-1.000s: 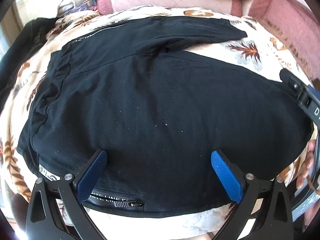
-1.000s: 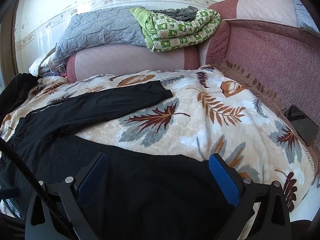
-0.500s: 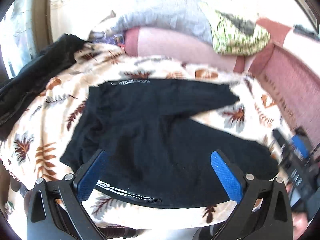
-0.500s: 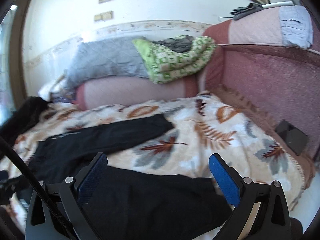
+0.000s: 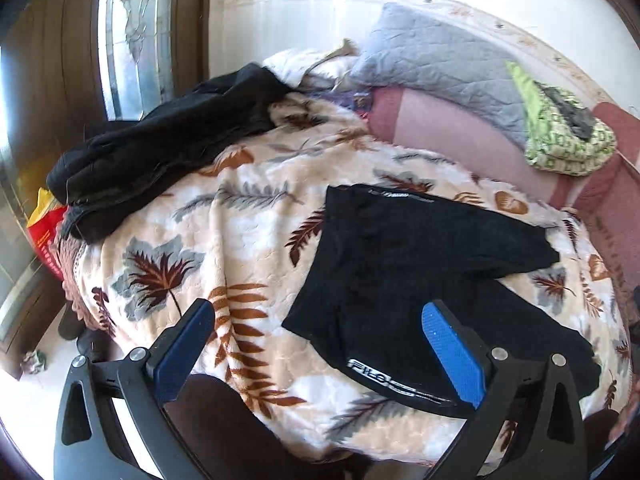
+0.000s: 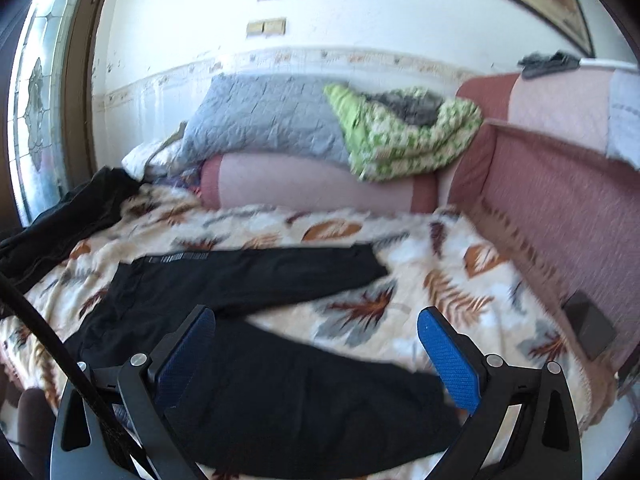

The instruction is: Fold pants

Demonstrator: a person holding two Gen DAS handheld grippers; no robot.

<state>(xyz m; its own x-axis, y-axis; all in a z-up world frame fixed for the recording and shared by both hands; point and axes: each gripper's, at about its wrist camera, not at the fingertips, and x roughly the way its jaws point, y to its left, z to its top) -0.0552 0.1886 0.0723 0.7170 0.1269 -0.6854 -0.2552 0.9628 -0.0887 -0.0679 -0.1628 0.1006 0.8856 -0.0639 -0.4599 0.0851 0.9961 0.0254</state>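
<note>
Black pants lie flat on a leaf-patterned blanket, waistband to the left, both legs spread apart and pointing right. They show in the right wrist view too. My left gripper is open and empty, held above the bed's front edge near the waistband corner with white lettering. My right gripper is open and empty, held above the near leg.
A pile of dark clothes lies at the bed's left back. A grey quilt and a green patterned blanket rest on the pink backrest. A dark phone lies at the right edge by the red side cushion.
Both grippers have lifted up and back from the pants, staying open. The left view has swung left, so the pants now sit right of centre.
</note>
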